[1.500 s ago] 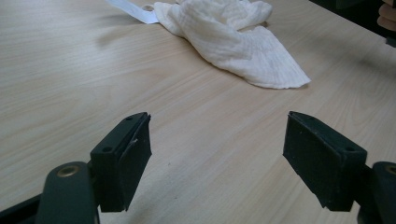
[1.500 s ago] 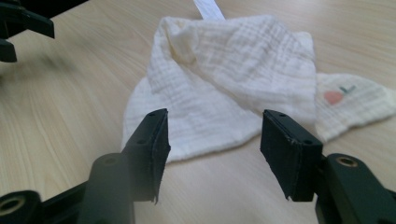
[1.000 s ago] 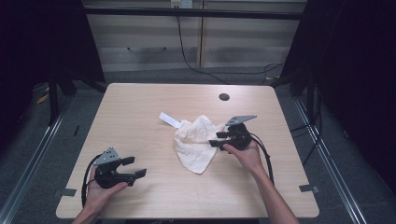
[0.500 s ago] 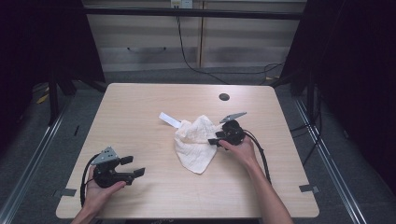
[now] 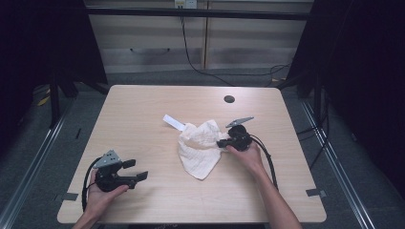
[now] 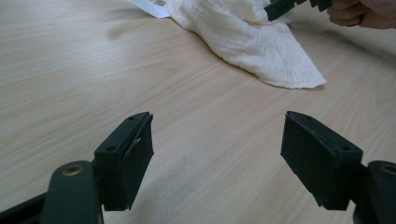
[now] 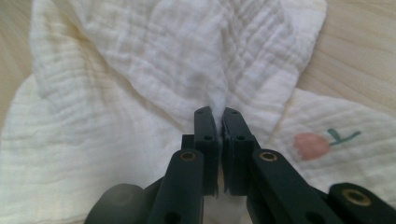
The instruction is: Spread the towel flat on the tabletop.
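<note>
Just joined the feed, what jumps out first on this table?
A crumpled white cloth lies mid-table, with the right claw pinched shut on a fold of it. The left claw sits wide open at the near left corner, holding nothing.

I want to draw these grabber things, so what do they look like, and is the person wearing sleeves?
Both are black. The left gripper has two flat, blocky jaws on arms with small brass-coloured rivets, a grey three-cornered plate on top and a black cable looping behind it. The right gripper looks the same, with its own grey plate and black cable. The forearms show no sleeves. A ring seems to sit on one finger of the right hand.
</note>
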A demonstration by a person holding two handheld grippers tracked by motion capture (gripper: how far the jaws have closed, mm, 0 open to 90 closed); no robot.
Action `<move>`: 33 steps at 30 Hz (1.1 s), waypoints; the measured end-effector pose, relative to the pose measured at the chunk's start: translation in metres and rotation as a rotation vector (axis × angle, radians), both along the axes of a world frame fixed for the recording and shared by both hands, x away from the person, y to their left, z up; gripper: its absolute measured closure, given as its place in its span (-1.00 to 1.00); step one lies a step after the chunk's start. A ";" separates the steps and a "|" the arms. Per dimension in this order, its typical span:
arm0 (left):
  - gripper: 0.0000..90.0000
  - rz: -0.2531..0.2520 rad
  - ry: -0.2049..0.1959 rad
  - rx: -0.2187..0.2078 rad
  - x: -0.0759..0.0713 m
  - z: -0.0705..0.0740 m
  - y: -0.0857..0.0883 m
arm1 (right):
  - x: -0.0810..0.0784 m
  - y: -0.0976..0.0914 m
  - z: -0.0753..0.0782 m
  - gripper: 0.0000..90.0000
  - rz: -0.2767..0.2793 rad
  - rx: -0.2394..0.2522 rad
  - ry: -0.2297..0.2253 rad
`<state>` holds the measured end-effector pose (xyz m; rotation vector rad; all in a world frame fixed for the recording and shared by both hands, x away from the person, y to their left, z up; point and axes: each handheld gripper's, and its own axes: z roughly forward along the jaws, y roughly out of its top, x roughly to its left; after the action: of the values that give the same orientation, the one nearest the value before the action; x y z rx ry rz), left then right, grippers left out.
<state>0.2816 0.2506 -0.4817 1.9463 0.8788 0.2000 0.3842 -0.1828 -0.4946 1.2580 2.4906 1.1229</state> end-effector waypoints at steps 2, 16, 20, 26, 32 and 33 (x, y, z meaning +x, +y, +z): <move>-0.45 0.001 0.000 0.001 0.000 0.000 0.000 | -0.004 -0.001 0.003 0.93 0.005 0.029 -0.001; -0.37 -0.036 0.027 -0.013 0.001 -0.001 -0.003 | -0.041 0.005 0.016 0.92 0.080 0.073 -0.013; -0.36 -0.030 0.027 -0.037 0.001 0.001 -0.003 | -0.050 0.009 0.015 0.92 0.096 0.087 -0.001; -0.36 -0.057 0.024 -0.022 -0.001 0.001 -0.009 | -0.062 0.023 0.020 0.90 0.131 0.106 -0.006; -0.14 -0.091 0.022 -0.001 -0.002 0.000 -0.017 | -0.058 0.039 0.014 0.83 0.152 0.089 0.002; -0.10 -0.106 0.027 -0.009 -0.003 0.000 -0.018 | -0.058 0.039 0.014 0.83 0.152 0.089 0.002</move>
<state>0.2787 0.2321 -0.4817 1.9858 0.7901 0.1071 0.3263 -0.1441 -0.4804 1.1055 2.6020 1.2802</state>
